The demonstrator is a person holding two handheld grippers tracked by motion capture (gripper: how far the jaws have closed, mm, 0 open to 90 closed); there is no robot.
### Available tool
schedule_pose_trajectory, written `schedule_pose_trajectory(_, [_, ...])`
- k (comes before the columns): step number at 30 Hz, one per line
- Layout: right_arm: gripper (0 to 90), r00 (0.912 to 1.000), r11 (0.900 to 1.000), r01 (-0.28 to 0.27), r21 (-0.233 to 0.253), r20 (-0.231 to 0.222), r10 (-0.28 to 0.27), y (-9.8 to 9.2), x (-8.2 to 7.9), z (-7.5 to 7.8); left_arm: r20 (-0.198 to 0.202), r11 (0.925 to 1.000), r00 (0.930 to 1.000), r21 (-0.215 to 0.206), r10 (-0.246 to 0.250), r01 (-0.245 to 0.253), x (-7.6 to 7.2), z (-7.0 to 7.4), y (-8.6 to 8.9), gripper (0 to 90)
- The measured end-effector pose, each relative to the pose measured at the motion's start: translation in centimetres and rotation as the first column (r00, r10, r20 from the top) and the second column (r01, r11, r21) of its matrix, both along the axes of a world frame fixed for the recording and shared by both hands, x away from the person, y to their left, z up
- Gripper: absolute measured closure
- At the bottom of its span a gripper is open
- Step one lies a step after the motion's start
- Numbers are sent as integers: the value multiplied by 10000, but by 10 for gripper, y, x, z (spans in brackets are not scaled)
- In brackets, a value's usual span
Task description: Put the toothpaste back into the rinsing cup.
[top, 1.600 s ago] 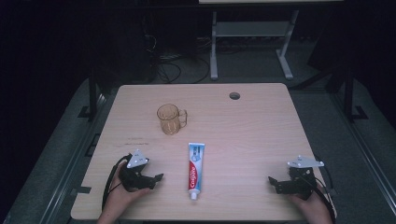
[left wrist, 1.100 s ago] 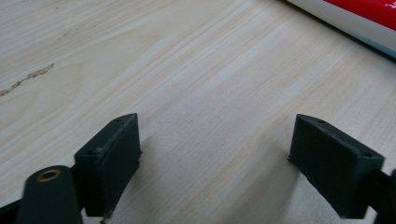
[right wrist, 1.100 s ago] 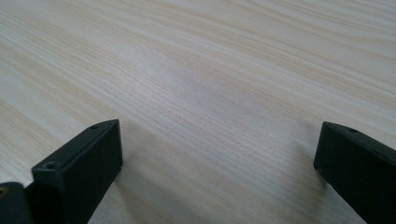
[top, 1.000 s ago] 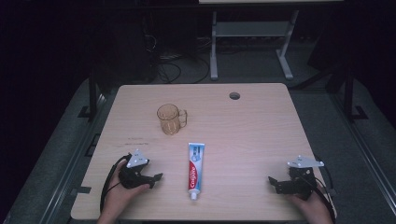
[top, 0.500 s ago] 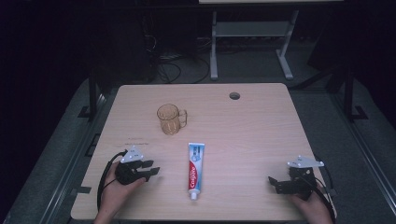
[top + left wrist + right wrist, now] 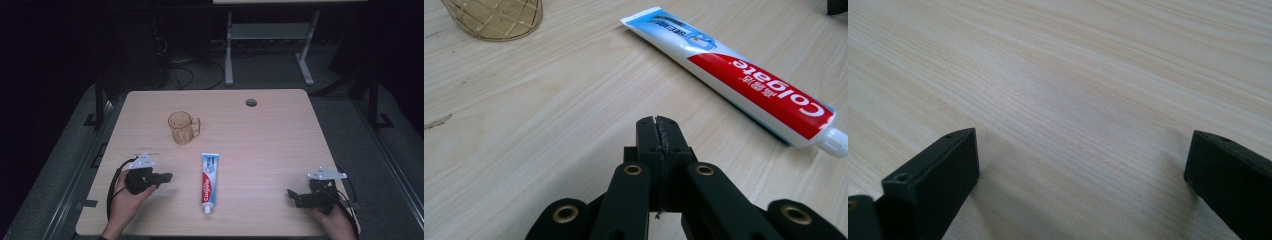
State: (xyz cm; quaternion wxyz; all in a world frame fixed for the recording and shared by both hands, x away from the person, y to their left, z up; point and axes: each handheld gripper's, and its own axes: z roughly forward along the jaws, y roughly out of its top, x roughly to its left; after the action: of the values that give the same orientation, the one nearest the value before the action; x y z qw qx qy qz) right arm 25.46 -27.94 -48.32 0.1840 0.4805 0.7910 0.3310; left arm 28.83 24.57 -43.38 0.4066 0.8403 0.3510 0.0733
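Left gripper: jaws pressed fully together, holding nothing, as the left gripper view shows by the thin seam between the two black pads. The jaws point across the counter toward the toothpaste tube, which lies flat just beside them, apart and untouched. Compared with the high view half a second ago, the left hand has turned the gripper so that its tip now faces the tube rather than lying angled along the near edge; the closing distance has shortened slightly.

Right gripper: jaws spread wide, empty, resting low over bare wood in the right gripper view. It sits near the right front corner, well apart from the tube, and matches its position in the earlier high views.

Toothpaste tube: red-and-white body lying lengthwise at the middle front of the counter, its white cap toward the person and its crimped end toward the amber mug. The mug stands upright behind the tube, handle to the right, near but not touching it.

Interpretation: the left gripper's turn suggests that an approach to the tube has begun. The jaws would have to open before any grasp; as they stand, they could only push the tube.
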Motion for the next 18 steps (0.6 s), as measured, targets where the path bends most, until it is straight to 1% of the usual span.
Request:
schedule_pose_trajectory(6, [5,10000,10000,7,-3,-2,-7,0,0,0,-39,9997,9997,-54,-231,231,1,4,-10,900])
schedule_pose_trajectory(11, [5,10000,10000,19,-6,-11,-19,0,0,0,-132,9985,9986,-204,-510,507,2,6,-21,900])
schedule_pose_trajectory(18, [5,10000,10000,23,0,-6,-23,0,0,0,-55,9957,9960,-244,-896,894,3,10,-36,900])
